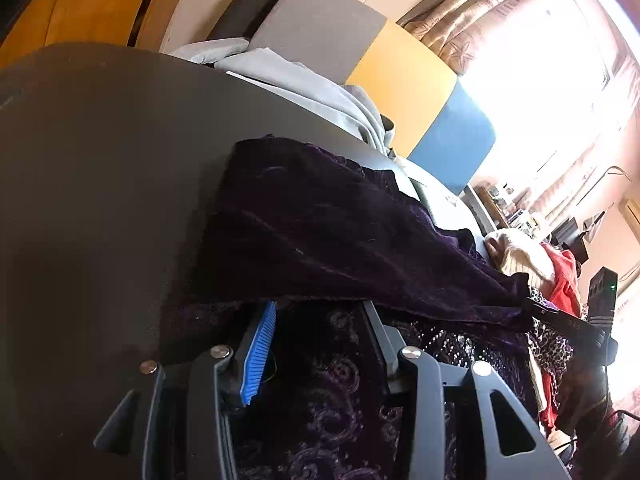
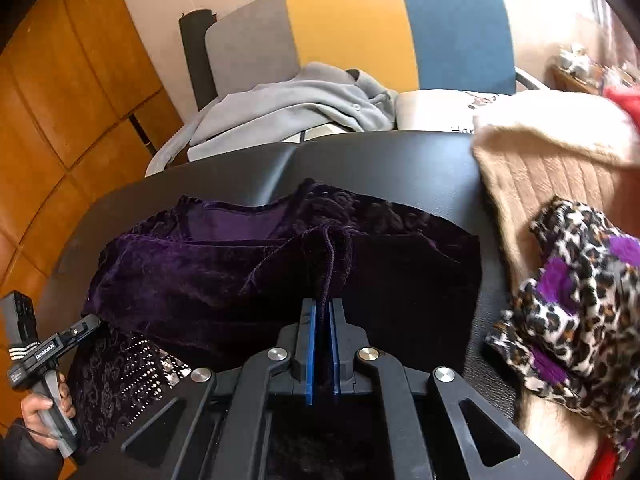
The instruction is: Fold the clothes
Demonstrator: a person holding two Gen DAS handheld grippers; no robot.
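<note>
My right gripper (image 2: pixel 322 312) is clenched on a pinched ridge of the purple velvet garment (image 2: pixel 208 264), the blue pads nearly meeting with a fold of pile standing up between them. My left gripper (image 1: pixel 320 312) stands partly apart; garment cloth lies between its fingers and drapes over the tips, but I cannot tell whether the pads press on it.

The garment lies spread on the black table (image 2: pixel 400 160), crushed velvet above, with a scrolled, studded panel (image 2: pixel 132 372) at its near left corner. Its neckline faces the far edge. In the right wrist view a hand (image 2: pixel 40 408) grips the left tool's handle at that corner.

To the right, touching the garment's side, sits a heap: a cream quilted piece with fleecy trim (image 2: pixel 552 160), a leopard-print cloth with purple patches (image 2: pixel 576 300), and something red (image 2: pixel 624 98). Bare table remains left of and beyond the garment. Past the far edge, a grey sweatshirt (image 2: pixel 288 108) rests on a grey, yellow and blue chair (image 2: pixel 348 20).
</note>
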